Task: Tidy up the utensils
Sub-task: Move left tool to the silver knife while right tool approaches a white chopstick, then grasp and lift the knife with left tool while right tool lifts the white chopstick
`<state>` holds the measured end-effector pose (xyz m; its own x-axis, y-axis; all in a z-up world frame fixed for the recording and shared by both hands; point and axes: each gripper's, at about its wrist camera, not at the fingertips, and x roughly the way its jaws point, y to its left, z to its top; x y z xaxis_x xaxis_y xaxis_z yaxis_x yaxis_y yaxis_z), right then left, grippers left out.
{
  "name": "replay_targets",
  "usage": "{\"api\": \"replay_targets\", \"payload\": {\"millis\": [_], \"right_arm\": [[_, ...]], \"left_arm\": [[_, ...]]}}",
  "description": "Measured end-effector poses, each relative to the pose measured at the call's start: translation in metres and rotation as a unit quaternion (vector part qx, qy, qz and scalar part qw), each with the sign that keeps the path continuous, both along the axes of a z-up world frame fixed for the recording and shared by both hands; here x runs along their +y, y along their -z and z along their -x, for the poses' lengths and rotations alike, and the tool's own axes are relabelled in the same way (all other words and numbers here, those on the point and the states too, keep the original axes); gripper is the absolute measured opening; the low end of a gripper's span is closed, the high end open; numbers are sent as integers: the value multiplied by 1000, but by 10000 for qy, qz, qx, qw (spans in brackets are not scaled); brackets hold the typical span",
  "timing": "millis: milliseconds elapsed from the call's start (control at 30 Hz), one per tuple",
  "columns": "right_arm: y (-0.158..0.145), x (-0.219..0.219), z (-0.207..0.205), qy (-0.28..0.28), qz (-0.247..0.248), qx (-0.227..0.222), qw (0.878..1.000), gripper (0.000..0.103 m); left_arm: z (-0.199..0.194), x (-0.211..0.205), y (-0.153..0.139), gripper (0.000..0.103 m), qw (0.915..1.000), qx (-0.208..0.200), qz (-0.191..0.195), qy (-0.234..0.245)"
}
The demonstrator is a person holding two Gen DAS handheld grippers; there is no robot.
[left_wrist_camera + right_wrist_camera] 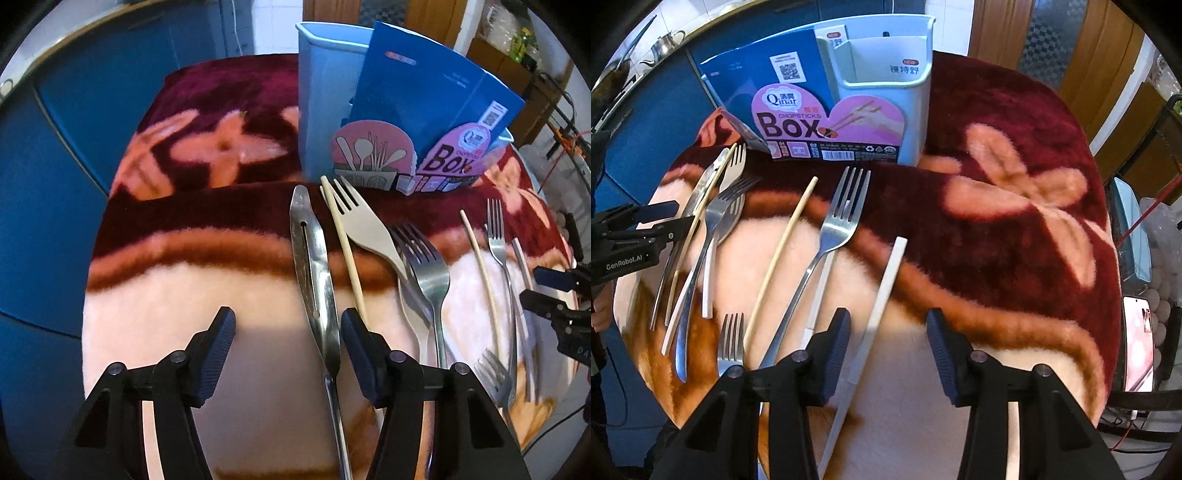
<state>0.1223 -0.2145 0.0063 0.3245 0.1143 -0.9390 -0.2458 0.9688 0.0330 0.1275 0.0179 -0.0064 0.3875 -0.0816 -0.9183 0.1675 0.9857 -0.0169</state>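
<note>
Utensils lie loose on a maroon floral blanket (207,258). A light blue utensil holder (321,110) with a "Chopsticks Box" card (812,125) stands at the back. My left gripper (288,332) is open, pointing steeply down. A long slotted steel utensil (314,273) passes between its jaws close to the right pad, with a wooden chopstick (347,247) just beyond. My right gripper (886,339) is open over a white chopstick (886,288), which lies between its jaws nearer the left pad. Neither gripper presses on anything.
More utensils lie between the grippers: a white plastic fork (365,221), steel forks (842,218) (424,266), a second wooden chopstick (786,251) and a small fork (731,339). Blue cabinets (55,184) stand left. A phone (1137,343) and cables sit off the right edge.
</note>
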Motion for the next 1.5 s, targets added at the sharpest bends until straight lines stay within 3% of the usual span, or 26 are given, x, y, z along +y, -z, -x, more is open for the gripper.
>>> {"api": "replay_targets", "payload": {"millis": [100,167,367,467,567,733,900,1033,1200,1500], "right_arm": [[0,4,-4,-5,36,122,9999,47],[0,8,-7,-32,46,205,9998,38],[2,14,-14,8,-20,293,9996,13],[0,15,-15,26,-99,251,9996,9],[-4,12,-9,30,-227,28,9997,8],[-16,12,7,56,-559,-496,9972,8],[-35,9,35,121,-816,-1462,9858,8],[-46,7,49,176,-1136,-1957,9739,8],[-58,5,66,294,-972,-2690,9578,8],[-81,-3,68,370,-1140,-3453,9308,8]], "left_arm": [[-7,-4,2,61,9998,123,-138,52],[-11,-5,1,59,9996,229,-162,54],[-15,-7,-4,32,9986,486,210,68],[-16,-7,-7,17,9976,550,413,72],[-16,-7,-8,16,9975,481,511,47],[8,4,-17,15,9972,-47,746,61],[35,12,-32,15,9923,-800,944,-12],[52,20,-48,15,9823,-1424,1216,-42],[67,17,-65,15,9640,-2270,1381,-70],[68,12,-100,7,9426,-2966,1532,-15]]}}
